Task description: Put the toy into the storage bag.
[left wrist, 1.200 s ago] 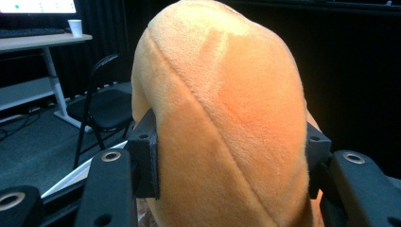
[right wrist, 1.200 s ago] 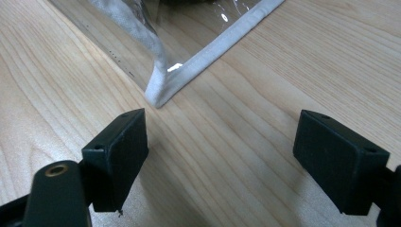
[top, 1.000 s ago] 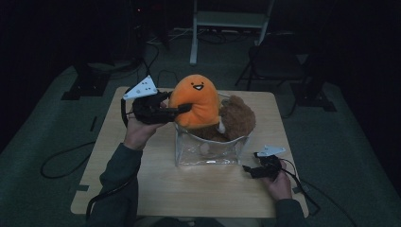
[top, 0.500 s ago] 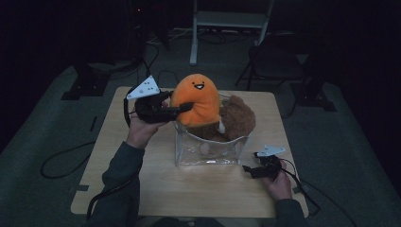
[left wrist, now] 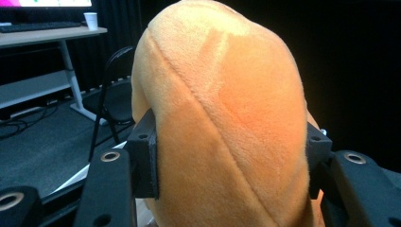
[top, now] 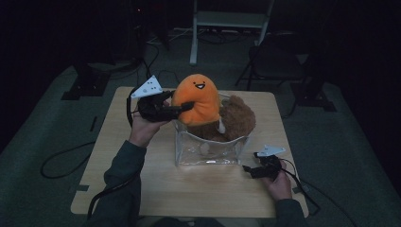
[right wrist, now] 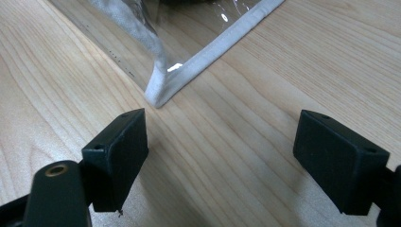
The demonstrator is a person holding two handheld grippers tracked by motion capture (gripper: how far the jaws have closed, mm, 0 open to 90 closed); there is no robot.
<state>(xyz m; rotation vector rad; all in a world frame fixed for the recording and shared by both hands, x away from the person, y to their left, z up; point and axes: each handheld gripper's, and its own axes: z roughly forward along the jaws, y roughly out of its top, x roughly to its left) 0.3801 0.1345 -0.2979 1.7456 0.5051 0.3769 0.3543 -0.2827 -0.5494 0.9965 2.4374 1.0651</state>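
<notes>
One orange plush [top: 196,99] is clamped in the left gripper [top: 182,109] above the clear bag [top: 210,151] mid-table, brown plush [top: 236,120] already inside; right gripper [right wrist: 220,156] rests open near the bag's corner; insertion appears unfinished.

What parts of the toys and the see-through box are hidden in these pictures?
- Orange plush toy: its lower end, high view, hidden behind the clear box's wall; its face, left gripper view, turned away.
- Brown plush toy: mostly hidden, high view, by the orange toy and box.
- Clear box: cut off by the top edge, right gripper view.
</notes>
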